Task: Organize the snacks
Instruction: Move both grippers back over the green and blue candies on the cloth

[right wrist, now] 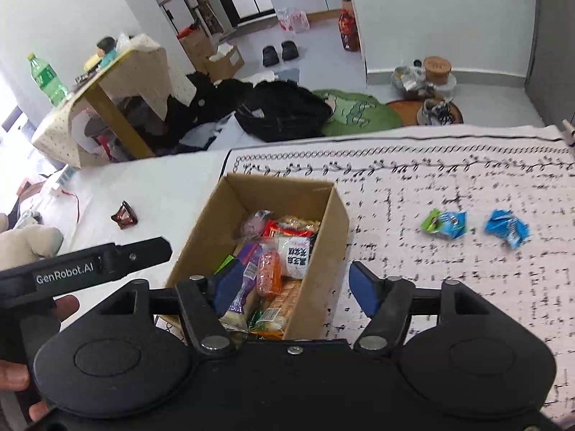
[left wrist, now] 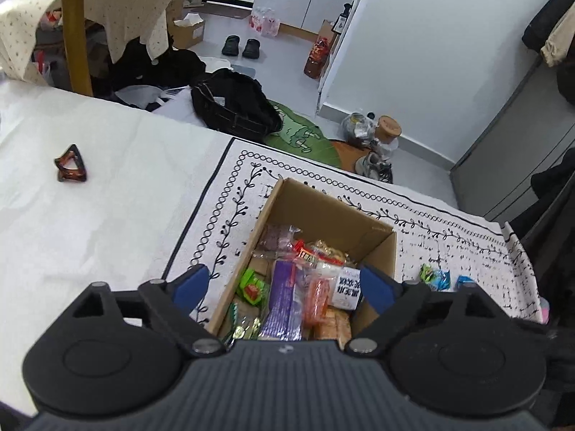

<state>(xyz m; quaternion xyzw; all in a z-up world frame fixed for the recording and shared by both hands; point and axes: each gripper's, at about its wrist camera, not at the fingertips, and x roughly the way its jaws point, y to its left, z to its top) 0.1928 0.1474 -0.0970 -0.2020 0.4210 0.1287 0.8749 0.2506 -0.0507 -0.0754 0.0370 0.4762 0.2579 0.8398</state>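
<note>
An open cardboard box (left wrist: 323,204) (right wrist: 337,215) stands on a patterned cloth and holds several snack packets: a purple pack (left wrist: 282,301), an orange pack (right wrist: 269,269), a white pack (right wrist: 296,255). My left gripper (left wrist: 284,283) is open and empty, hovering over the box's near end. My right gripper (right wrist: 296,289) is open and empty, its jaws astride the box's right wall. Two blue snack packets lie on the cloth right of the box (right wrist: 447,222) (right wrist: 506,228); they also show in the left wrist view (left wrist: 436,276) (left wrist: 465,282).
A brown hair clip (left wrist: 71,164) (right wrist: 124,214) lies on the white sheet to the left. The left gripper's body (right wrist: 90,265) shows at the left of the right wrist view. Beyond the bed edge are a black bag (left wrist: 233,102), shoes and a draped table (left wrist: 107,7).
</note>
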